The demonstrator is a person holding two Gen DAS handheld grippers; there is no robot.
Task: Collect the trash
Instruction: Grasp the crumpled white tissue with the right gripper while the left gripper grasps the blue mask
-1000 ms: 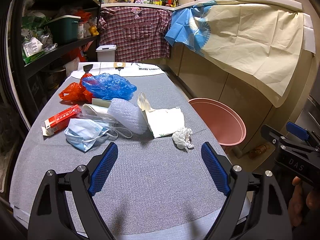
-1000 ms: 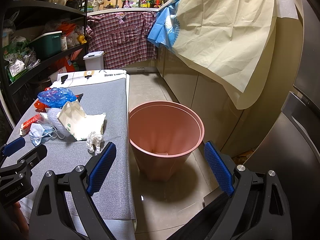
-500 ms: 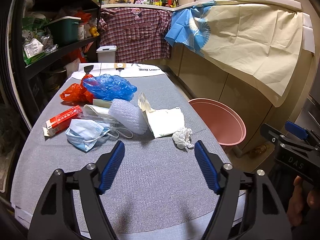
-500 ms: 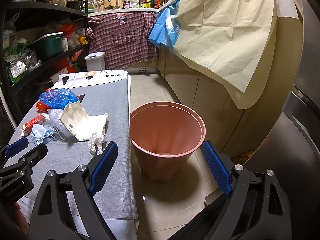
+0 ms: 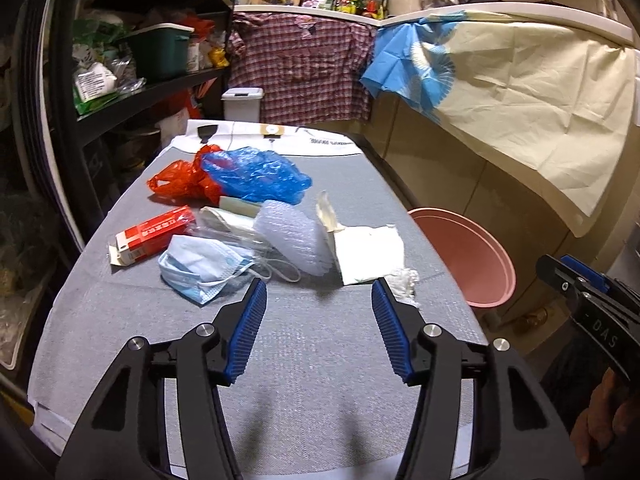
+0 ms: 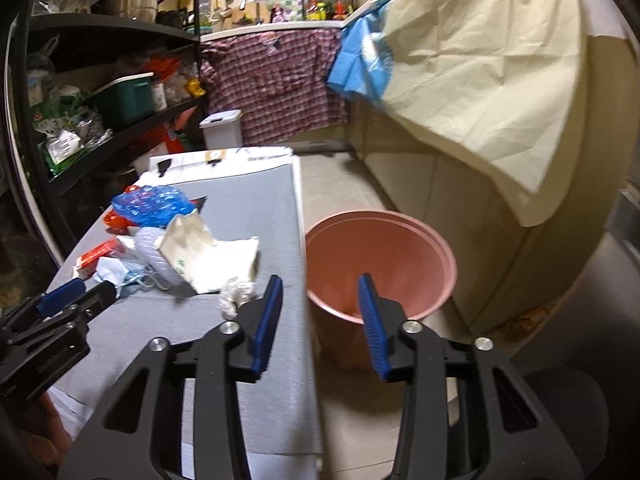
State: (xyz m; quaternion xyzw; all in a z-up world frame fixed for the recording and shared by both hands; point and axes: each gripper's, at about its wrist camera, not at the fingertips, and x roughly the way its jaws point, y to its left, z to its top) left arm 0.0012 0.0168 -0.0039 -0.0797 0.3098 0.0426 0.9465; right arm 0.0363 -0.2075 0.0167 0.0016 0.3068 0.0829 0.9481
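both tools tilt downward, jaws closing on nothing: left tool [image 5: 318,286], right tool [image 6: 320,280].

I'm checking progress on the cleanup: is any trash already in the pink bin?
No, the pink bin looks bare inside in the right wrist view, and the trash such as the face mask lies on the table.

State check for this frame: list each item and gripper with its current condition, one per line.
left hand-held gripper: closing, nothing between the jaws
right hand-held gripper: closing, nothing between the jaws
pink bin: upright on the floor, open
face mask: crumpled on the table
red carton: lying flat
tissue wad: on the table, ungrasped
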